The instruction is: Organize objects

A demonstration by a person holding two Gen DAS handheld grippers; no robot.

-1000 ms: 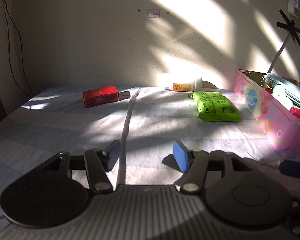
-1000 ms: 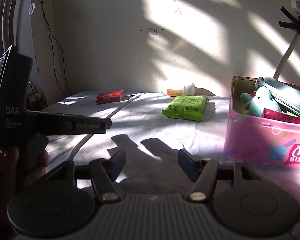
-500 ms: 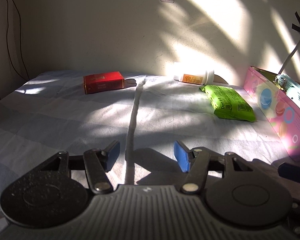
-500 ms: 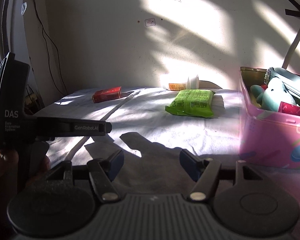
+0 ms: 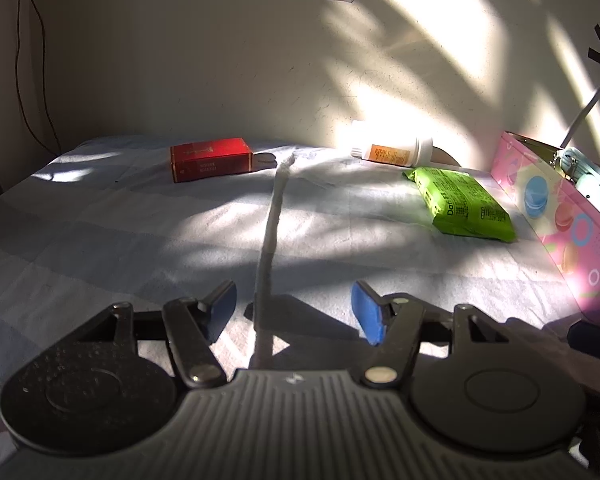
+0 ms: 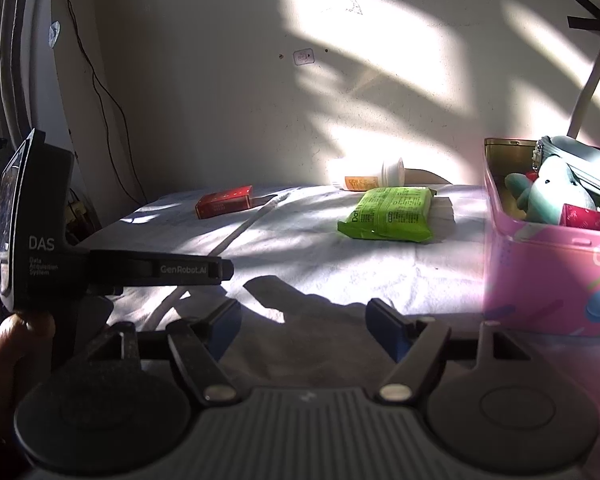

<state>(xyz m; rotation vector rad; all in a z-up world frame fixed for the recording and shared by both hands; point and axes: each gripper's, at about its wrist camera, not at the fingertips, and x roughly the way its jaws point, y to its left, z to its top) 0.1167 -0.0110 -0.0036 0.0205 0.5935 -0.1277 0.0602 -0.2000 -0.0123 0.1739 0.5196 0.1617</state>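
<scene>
A red box [image 5: 211, 159] [image 6: 225, 201] lies at the far left of the cloth-covered table. A white bottle with an orange label [image 5: 394, 151] [image 6: 374, 176] lies on its side by the wall. In front of it rests a green packet [image 5: 462, 205] [image 6: 392, 213]. The pink tin [image 5: 560, 216] [image 6: 548, 272] stands open on the right, holding a teal plush toy [image 6: 552, 192] and a red packet [image 6: 588, 218]. My left gripper [image 5: 294, 309] hovers low over the near table, jaws opening, nothing between them. My right gripper [image 6: 304, 326] is likewise opening and empty, well short of the packet.
A raised fold in the white cloth [image 5: 274, 216] runs from the near edge toward the red box. The left gripper's body [image 6: 112, 268] and the hand holding it [image 6: 8, 344] fill the left of the right wrist view. A cable [image 6: 108, 92] hangs down the wall.
Both grippers' jaws have spread wider. The left wrist view has shifted so the pink tin sits further right and the red box nearer the centre.
</scene>
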